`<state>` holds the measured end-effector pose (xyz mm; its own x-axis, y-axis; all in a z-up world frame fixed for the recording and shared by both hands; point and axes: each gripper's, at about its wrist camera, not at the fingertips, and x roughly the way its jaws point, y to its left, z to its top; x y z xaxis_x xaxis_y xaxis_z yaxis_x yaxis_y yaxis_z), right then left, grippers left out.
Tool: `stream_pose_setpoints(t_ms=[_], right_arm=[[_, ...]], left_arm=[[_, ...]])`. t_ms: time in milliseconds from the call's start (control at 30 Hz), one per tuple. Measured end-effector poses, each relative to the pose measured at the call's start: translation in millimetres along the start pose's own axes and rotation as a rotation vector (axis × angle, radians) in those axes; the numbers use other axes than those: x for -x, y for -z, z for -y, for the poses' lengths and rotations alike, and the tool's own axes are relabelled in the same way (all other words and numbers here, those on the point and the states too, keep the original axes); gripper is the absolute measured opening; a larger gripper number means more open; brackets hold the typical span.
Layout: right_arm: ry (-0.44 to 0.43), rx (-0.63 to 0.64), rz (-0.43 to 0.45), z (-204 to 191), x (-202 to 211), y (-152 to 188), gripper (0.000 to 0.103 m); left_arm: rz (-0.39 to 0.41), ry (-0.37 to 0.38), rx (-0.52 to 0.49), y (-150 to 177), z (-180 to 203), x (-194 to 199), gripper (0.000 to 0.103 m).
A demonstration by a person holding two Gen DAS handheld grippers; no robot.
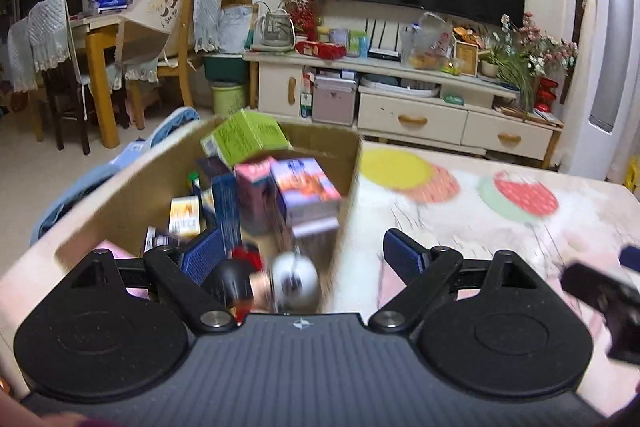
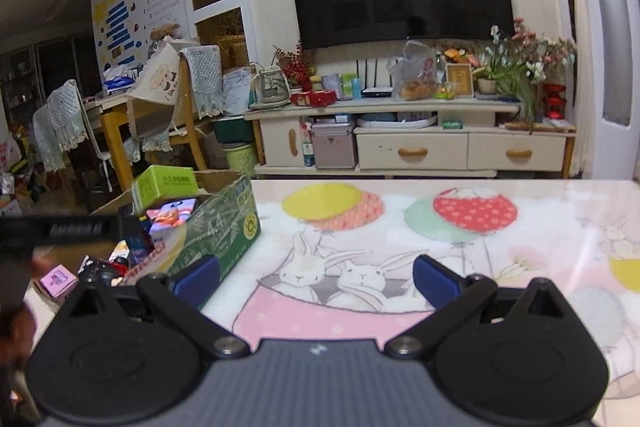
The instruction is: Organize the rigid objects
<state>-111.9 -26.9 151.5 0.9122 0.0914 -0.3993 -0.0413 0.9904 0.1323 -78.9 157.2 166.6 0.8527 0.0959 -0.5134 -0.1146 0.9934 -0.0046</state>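
Note:
A cardboard box (image 1: 120, 195) stands at the table's left end, filled with several small cartons: a green carton (image 1: 244, 137) on top, a purple carton (image 1: 306, 187) and a pink one (image 1: 254, 183). A small doll with a white ball (image 1: 294, 281) lies low in the box near my left gripper. My left gripper (image 1: 304, 257) is open, straddling the box's right wall, and holds nothing. The box's green printed side (image 2: 224, 227) shows in the right wrist view. My right gripper (image 2: 316, 279) is open and empty above the table, just right of the box.
The table (image 2: 460, 267) has a pink cloth with rabbits and balloons. The other gripper shows at the left wrist view's right edge (image 1: 604, 299) and in the right wrist view's left (image 2: 56, 227). A TV cabinet (image 2: 412, 147) stands beyond, a dining table with chairs (image 2: 120, 123) far left.

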Motion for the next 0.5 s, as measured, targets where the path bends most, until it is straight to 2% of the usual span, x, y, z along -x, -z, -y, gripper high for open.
stream_pose_setpoints(t_ms=[133,233,500], right_arm=[[0.018,0.025,0.011,-5.5,14.7,2.1,0.102],[0.027,0.026,0.011,-8.6,23.4,5.3,0.102],[0.015,0.046,0.001,-15.4,40.1,14.1,0.102]], left_arm=[[-0.012,-0.002,-0.021,8.1,4.3,16.5,0.103],[-0.029,0.018,0.001,9.9,0.9,25.3,0.103],[-0.031,0.012,0.006,23.2,0.4,44.0,0.103]])
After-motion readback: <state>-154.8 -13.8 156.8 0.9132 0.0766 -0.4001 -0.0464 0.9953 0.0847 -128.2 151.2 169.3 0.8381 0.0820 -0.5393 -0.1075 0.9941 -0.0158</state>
